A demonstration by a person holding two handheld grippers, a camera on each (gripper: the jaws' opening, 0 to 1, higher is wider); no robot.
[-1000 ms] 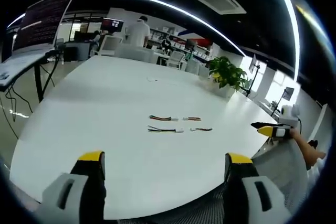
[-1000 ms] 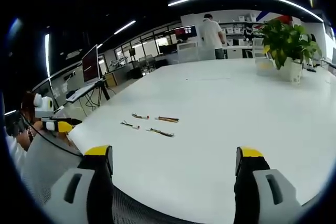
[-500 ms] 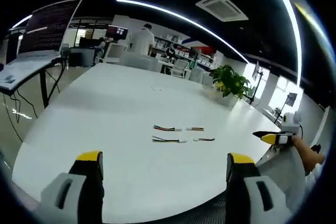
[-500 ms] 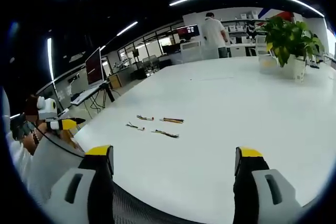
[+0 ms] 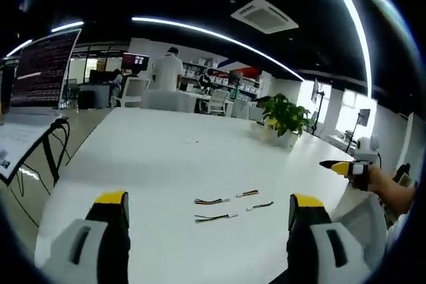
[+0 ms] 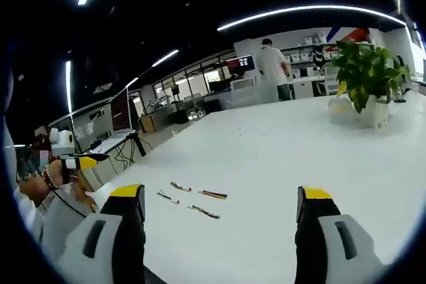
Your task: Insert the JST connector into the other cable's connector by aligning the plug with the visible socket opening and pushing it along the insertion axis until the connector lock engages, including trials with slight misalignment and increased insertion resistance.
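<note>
- the left tool (image 5: 208,211), grey with yellow-capped black jaws, rises from the bottom of the left gripper view; its jaws stand spread wide apart with nothing between them, above the near part of the bench.
- the right tool (image 6: 219,203), of the same grey, black and yellow make, rises from the bottom of the right gripper view, jaws likewise spread wide and holding nothing.
- the right tool also shows at the right edge of the left gripper view, and the left tool at the left edge of the right gripper view, each held up off the bench in a person's hand.
- four short multicoloured cable pieces with small white jst connectors (image 5: 223,207) (image 6: 193,200) lie loose on the large white round-edged bench (image 5: 166,157) (image 6: 279,157), low in both frames between the jaws, apart from both tools.
- in the left gripper view they lie as two rows: a longer wired piece on the left and a shorter one on the right of each row, the ends near each other; i cannot tell whether any are touching.
- a green potted plant in a white pot (image 5: 285,119) (image 6: 363,84) stands on the far side of the bench, right of centre in both views.
- a dark monitor with lines of text (image 5: 41,71) stands at the upper left of the left gripper view.
- a person in a white shirt (image 5: 166,74) (image 6: 269,64) stands beyond the bench, back turned.
</note>
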